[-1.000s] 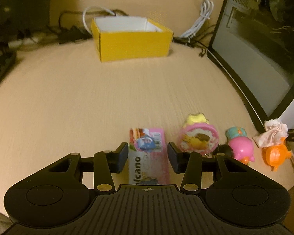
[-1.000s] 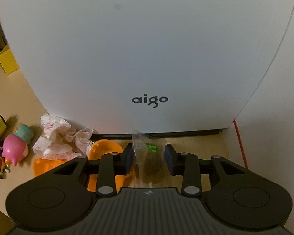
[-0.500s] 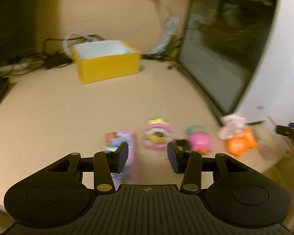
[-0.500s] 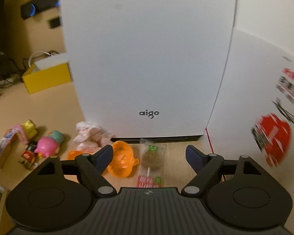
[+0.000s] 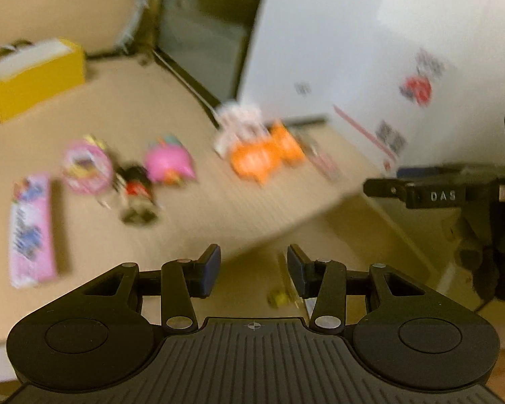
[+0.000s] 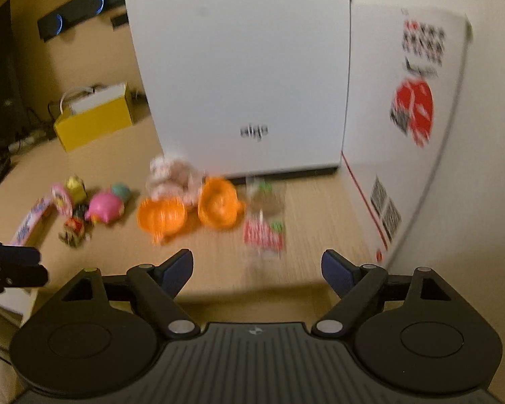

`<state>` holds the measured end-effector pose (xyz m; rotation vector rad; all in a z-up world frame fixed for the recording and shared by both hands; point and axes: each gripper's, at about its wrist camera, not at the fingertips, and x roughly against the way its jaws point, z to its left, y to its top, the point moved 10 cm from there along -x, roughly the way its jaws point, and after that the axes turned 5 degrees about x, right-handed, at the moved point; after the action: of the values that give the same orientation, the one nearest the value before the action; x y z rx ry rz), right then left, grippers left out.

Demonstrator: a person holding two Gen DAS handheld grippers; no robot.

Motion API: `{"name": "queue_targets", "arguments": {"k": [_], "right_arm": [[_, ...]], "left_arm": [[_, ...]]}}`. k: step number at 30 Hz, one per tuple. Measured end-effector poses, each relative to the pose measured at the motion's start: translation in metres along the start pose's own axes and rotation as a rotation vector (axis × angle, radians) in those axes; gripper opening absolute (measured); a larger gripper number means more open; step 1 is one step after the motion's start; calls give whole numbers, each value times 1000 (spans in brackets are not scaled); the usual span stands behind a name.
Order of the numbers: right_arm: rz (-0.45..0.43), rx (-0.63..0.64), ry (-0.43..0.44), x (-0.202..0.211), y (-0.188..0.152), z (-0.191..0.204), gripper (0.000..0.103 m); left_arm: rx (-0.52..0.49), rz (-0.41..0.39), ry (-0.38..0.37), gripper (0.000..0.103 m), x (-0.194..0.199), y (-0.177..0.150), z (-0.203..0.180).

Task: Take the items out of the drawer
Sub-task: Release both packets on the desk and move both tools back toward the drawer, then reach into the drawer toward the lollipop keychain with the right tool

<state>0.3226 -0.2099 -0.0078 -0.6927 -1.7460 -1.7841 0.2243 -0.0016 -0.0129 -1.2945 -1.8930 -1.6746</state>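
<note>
1. The right gripper (image 6: 257,269) hangs above the near edge of the desk (image 6: 303,235); its jaws are spread wide with nothing between them.
2. The left gripper (image 5: 252,274) hangs past the desk's front edge, over a lower tan surface that may be the drawer (image 5: 353,235); blur leaves that unsure. Its jaws stand apart and hold nothing. A small yellow blur (image 5: 279,298) lies below, beside the right finger.
3. In the left wrist view, the other gripper's finger (image 5: 421,192) reaches in from 3 o'clock.
4. In the right wrist view, a clear sweet packet (image 6: 264,219) lies flat on the desk at 12 o'clock from the jaws, apart from them.
5. At 11 o'clock sit two orange toys (image 6: 188,210), just beside the packet, with a crumpled tissue (image 6: 171,176) behind them.
6. Further toward 10 o'clock lie a pink toy (image 6: 104,210), a small dark figure (image 6: 74,229), a round pink toy (image 6: 62,198) and a pink pack (image 6: 30,222).
7. A white case (image 6: 239,67) stands behind the items, a white box (image 6: 404,118) at 1 o'clock.
8. A yellow box (image 6: 94,121) sits far off at 10 o'clock.
</note>
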Motion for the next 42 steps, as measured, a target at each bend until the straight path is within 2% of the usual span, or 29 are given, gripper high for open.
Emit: {"name": "queue_targets", "arguments": {"k": [6, 10, 17, 23, 26, 31, 42], "right_arm": [[121, 80, 23, -9, -42, 1, 84], [176, 82, 40, -17, -56, 0, 81], [173, 105, 35, -23, -60, -1, 80], [143, 106, 32, -17, -54, -6, 80], [134, 105, 31, -16, -52, -7, 80], [167, 104, 26, -22, -58, -8, 80], [211, 89, 14, -33, -64, -10, 80]], "left_arm": [[-5, 140, 4, 47, -30, -41, -7], [13, 184, 16, 47, -42, -57, -6], [36, 211, 38, 47, -57, -61, -3], [-7, 227, 65, 47, -63, -59, 1], [5, 250, 73, 47, -67, -62, 6], [17, 291, 52, 47, -76, -70, 3], [-1, 367, -37, 47, -96, -80, -31]]}}
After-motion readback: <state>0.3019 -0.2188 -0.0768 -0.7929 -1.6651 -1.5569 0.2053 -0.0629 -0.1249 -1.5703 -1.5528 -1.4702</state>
